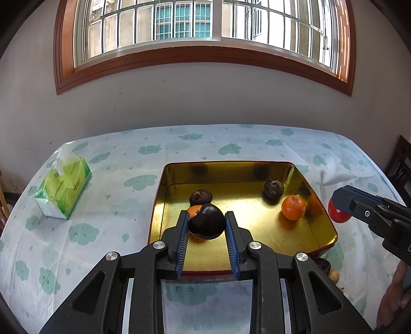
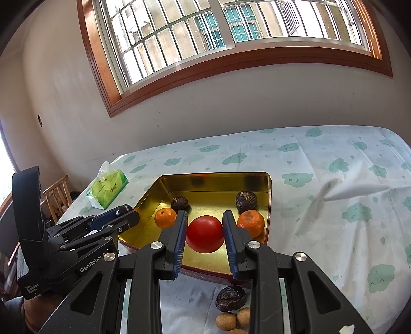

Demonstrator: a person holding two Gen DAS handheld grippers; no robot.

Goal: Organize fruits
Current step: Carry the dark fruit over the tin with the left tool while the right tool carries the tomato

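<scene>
- Because the fruit goes in the gold tin (image 1: 318,218), the left gripper (image 1: 207,223) squeezes a dark fruit (image 1: 207,225) just over it.
- The right gripper (image 2: 204,232) squeezes a red fruit (image 2: 204,234) over the tin's front, ready to drop.

Daylight enters through the barred window (image 1: 195,23), leaving the wall below dim. The gold tin (image 1: 318,221) shows mirror-like reflections. Both views are sharp, with strong fisheye curvature and dark vignetted corners.
</scene>
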